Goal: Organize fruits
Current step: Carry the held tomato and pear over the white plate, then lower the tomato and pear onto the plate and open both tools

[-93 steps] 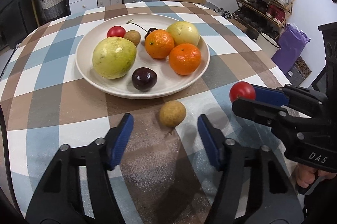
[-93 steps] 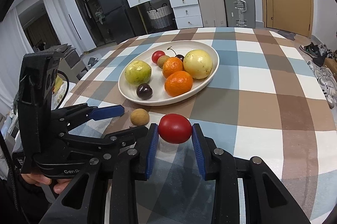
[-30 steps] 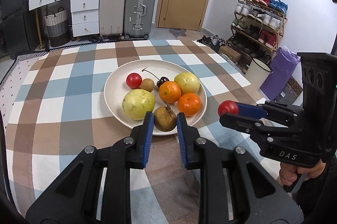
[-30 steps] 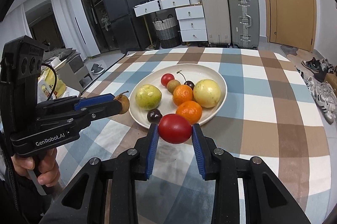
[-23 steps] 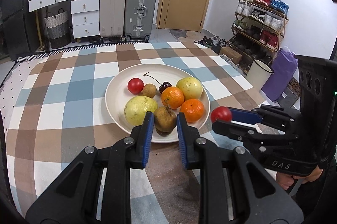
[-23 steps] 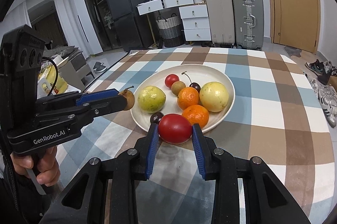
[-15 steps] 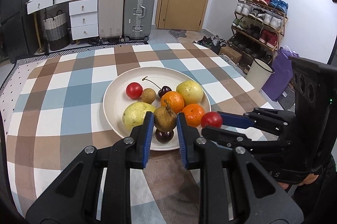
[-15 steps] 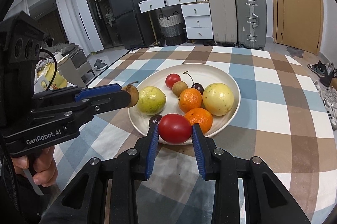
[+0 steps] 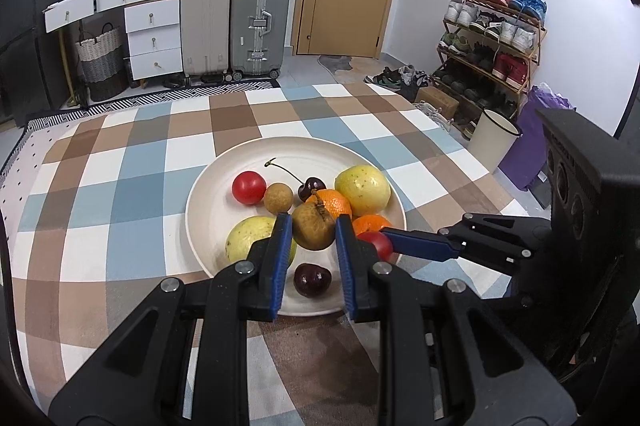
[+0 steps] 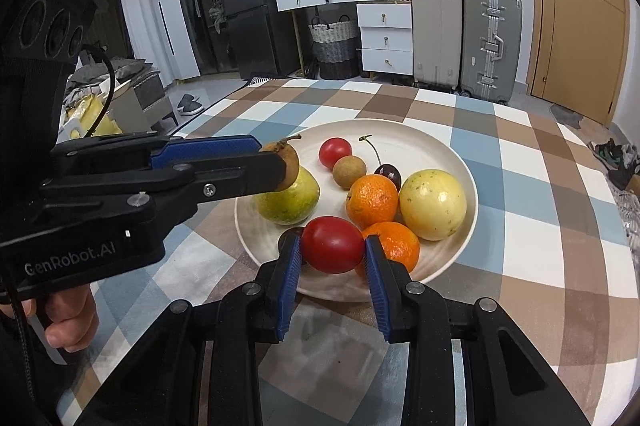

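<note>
Brown stemmed pear point(image 9: 314, 230) clenched in my left gripper point(image 9: 311, 240), frame centre; right gripper point(image 10: 331, 254) grasping glossy red tomato point(image 10: 332, 244) over cream plate point(image 10: 440, 149).

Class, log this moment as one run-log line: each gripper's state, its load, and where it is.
left gripper: shut on small brown fruit | right gripper: shut on red tomato | both above round cream plate | neither released

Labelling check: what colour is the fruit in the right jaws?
Red, clearest in the right wrist view.
</note>
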A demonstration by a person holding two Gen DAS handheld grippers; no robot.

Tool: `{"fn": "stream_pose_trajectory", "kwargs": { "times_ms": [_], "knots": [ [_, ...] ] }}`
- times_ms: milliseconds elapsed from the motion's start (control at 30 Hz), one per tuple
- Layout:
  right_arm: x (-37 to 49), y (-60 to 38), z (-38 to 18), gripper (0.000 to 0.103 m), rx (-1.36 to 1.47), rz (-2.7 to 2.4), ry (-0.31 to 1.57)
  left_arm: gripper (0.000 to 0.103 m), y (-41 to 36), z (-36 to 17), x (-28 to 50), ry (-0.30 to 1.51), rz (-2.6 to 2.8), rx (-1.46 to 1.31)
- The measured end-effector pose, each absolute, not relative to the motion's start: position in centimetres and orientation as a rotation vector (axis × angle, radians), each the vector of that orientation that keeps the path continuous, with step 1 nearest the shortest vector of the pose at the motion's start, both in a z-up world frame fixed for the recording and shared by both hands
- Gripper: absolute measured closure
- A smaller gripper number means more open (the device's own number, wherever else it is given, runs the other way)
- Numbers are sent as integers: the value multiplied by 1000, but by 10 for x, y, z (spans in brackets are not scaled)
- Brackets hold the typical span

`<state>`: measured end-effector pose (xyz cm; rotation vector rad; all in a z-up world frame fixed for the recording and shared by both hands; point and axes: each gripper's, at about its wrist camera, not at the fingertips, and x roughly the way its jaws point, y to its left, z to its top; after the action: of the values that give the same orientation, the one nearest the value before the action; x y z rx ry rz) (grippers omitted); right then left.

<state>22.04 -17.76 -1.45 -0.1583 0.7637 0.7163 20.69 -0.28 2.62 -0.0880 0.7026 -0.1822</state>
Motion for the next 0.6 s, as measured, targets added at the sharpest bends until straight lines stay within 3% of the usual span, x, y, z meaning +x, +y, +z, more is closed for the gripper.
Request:
{"fn": "stream_pose_trajectory", "kwargs": {
  "times_ms": [433, 600],
  "knots": [
    [223, -175, -12, 69, -186, 725, 739, 83, -5, 18, 218, 718, -184, -84],
    [218, -184, -9, 62, -192, 714, 727, 83, -7, 13, 220, 728, -188, -84]
  ]
}}
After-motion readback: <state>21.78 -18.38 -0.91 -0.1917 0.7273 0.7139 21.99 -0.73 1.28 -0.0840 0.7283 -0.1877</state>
